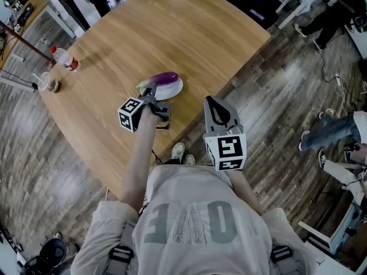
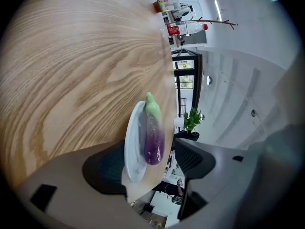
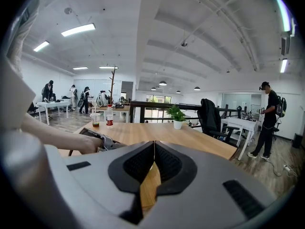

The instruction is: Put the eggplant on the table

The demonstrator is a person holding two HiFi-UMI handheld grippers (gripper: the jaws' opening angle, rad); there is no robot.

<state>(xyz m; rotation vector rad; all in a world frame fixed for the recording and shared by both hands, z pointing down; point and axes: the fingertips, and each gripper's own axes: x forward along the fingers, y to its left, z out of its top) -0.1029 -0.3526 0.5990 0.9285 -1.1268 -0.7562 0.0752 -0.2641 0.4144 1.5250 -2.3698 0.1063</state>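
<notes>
Now, at the centre of my head view, the purple, green-capped eggplant (image 1: 166, 78) lies on a round white plate (image 1: 174, 90) on the light wooden table (image 1: 172, 33). It sits between my left gripper's (image 2: 147, 163) parted jaws, and neither presses it. My right gripper's (image 3: 153, 149) jaws are together. At upper left, the plastic bottle's (image 1: 65, 59) red label is unreadable.

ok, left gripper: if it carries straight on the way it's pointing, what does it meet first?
The left gripper, jaws open, points at the purple, green-capped eggplant lying on the small white plate. The plate's near rim probably comes first, then the eggplant; depth between them is unclear.
</notes>
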